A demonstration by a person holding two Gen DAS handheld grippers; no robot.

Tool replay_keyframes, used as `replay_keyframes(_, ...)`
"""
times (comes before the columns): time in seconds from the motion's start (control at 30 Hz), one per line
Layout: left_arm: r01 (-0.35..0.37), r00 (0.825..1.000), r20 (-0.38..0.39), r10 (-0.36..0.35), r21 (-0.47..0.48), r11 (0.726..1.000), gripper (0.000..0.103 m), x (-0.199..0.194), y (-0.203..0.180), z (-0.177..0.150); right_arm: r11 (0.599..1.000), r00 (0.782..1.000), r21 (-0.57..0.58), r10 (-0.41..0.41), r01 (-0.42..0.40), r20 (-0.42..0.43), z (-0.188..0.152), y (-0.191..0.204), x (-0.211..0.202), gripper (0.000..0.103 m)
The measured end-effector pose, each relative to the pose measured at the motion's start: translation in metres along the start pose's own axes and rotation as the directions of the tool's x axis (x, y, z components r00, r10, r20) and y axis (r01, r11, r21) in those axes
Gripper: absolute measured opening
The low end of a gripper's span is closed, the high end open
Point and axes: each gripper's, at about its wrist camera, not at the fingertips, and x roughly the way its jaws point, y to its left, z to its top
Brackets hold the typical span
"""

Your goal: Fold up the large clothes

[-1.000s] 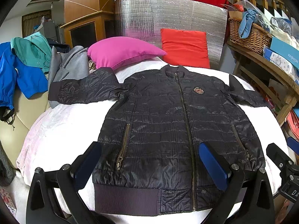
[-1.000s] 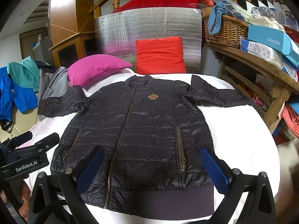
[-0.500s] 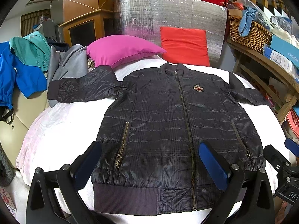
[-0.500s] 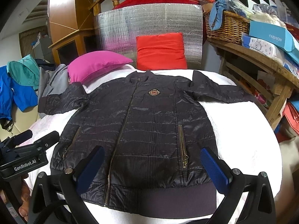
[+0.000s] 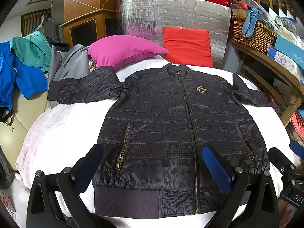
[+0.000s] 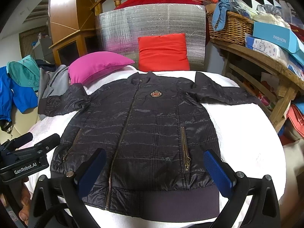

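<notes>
- Left wrist view: the left gripper (image 5: 152,168) has its blue-padded fingers (image 5: 215,166) spread wide, holding nothing, above the hem of the dark quilted zip-front jacket (image 5: 171,125).
- The jacket lies flat, front up, sleeves out, on the white padded bed cover (image 5: 62,125).
- A woven wicker basket (image 5: 252,36) on the wooden shelf (image 5: 269,60) holds a blue cloth (image 5: 250,22).
- Right wrist view: the right gripper (image 6: 154,168) is likewise spread and empty above the jacket (image 6: 140,125) hem.
- The left gripper (image 6: 28,152) shows beside the jacket's edge.
- The basket (image 6: 229,28) holds blue cloth (image 6: 222,7); a light blue "FASHION" box (image 6: 273,36) sits just beside it.
</notes>
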Motion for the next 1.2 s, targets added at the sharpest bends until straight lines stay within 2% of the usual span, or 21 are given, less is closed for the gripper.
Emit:
replay_keyframes(0.33,-0.001,1.000,-0.015,0.000,-0.001,1.000,0.103,0.008,-0.002,-0.001,1.000,1.000,0.010,-0.001,0.002,-0.013,-0.001,-0.008,0.007,0.103)
replay_keyframes(0.8,0.004,0.998,-0.067,-0.002,0.042,0.999,0.103,0.044,-0.023,0.006,0.997,0.998,0.066,-0.021,0.025,-0.064,0.004,-0.050,0.043,0.103)
replay_keyframes(0.97,-0.007,0.995,-0.095,0.013,0.070,0.998,0.103,0.075,-0.029,0.012,0.984,0.995,0.178,0.025,-0.008,-0.093,0.014,-0.103,0.073,0.103)
replay_keyframes(1.2,-0.032,0.985,-0.168,0.041,0.057,0.998,0.103,0.129,-0.021,0.018,0.921,0.986,0.378,-0.035,0.094,-0.160,0.026,-0.210,0.122,0.103)
